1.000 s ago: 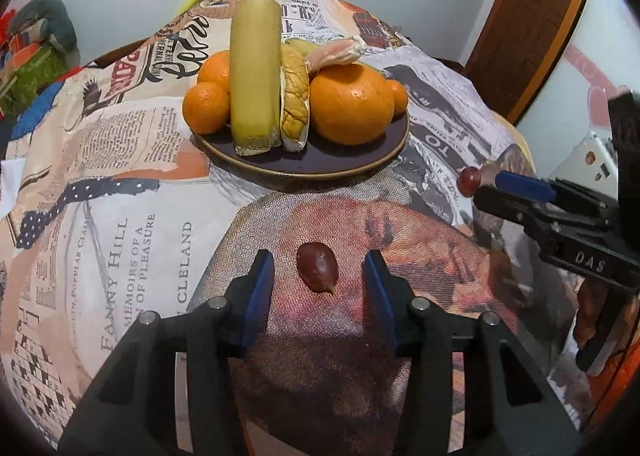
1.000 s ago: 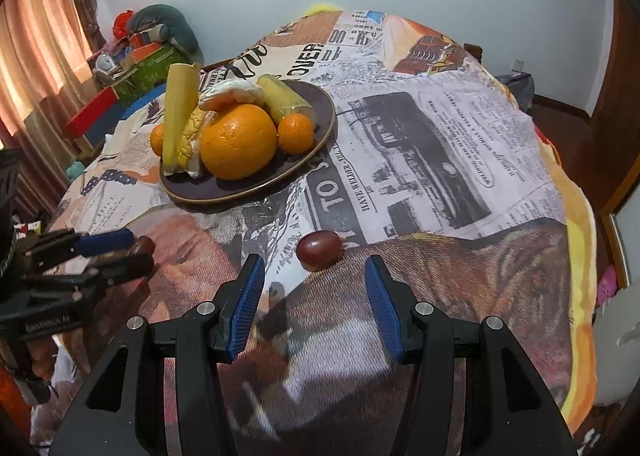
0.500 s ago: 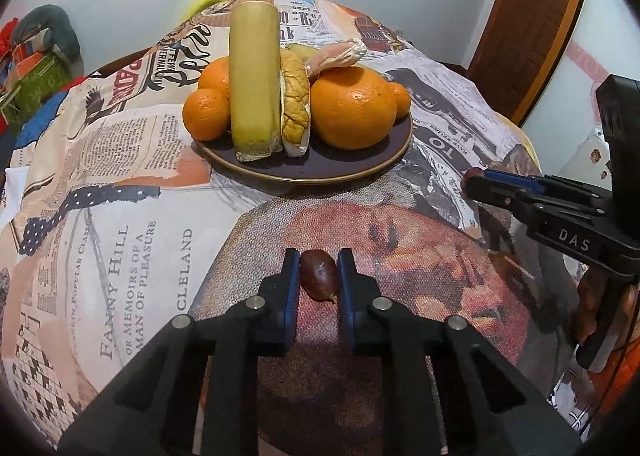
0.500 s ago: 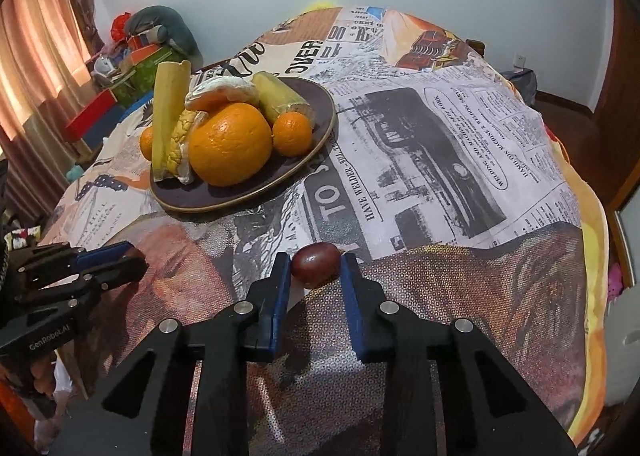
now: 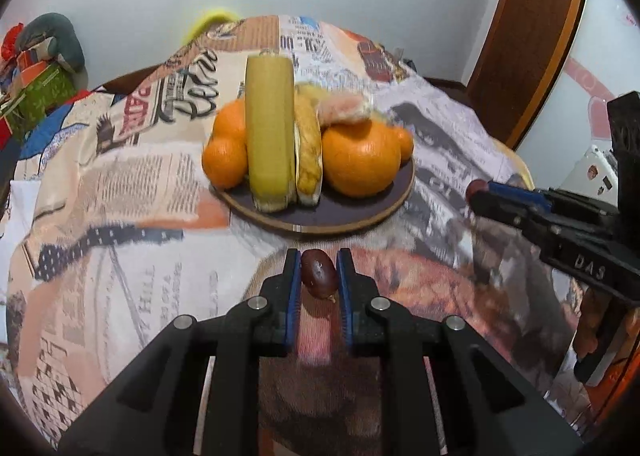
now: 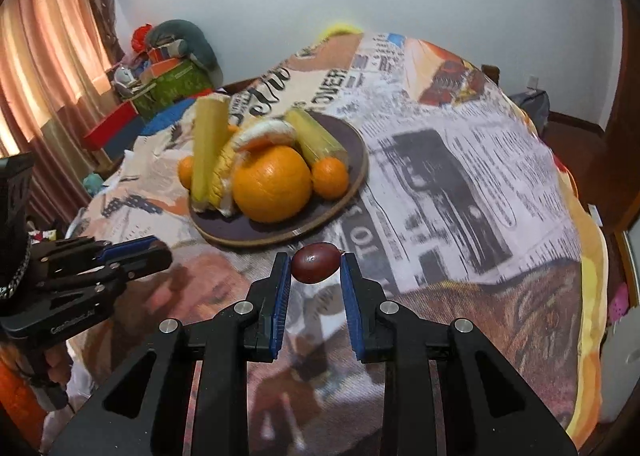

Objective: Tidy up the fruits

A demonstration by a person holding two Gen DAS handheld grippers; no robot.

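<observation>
Left gripper [image 5: 318, 270] is seen clamped on a dark red grape [image 5: 319, 273], blue pads touching both its sides; its lower end is partly shadowed. Right gripper [image 6: 314, 268] is likewise closed on a second dark red grape [image 6: 315, 262], held lengthwise between the pads. Whether either grape is clear of the newspaper-print cloth [image 5: 120, 176] cannot be told. A dark plate [image 5: 360, 212] is noted at 12 o'clock from the left grape, just beyond the fingertips; in the right view the plate [image 6: 352, 176] lies at about 11 o'clock. On it are piled a large orange [image 5: 360, 160], smaller oranges [image 5: 224, 162], a long yellow-green stalk [image 5: 270, 132] and a corn cob [image 5: 308, 148]; the pale item on top [image 5: 344, 108] is blurred and cannot be identified. One small orange is mostly hidden behind the large one. In the left view the right gripper [image 5: 476, 190] enters from 3 o'clock, its grape only a sliver at the tip. In the right view the left gripper [image 6: 160, 252] is seen at 9 o'clock, its load hidden. Clutter [image 6: 168, 68] at 10 o'clock is indistinct.
</observation>
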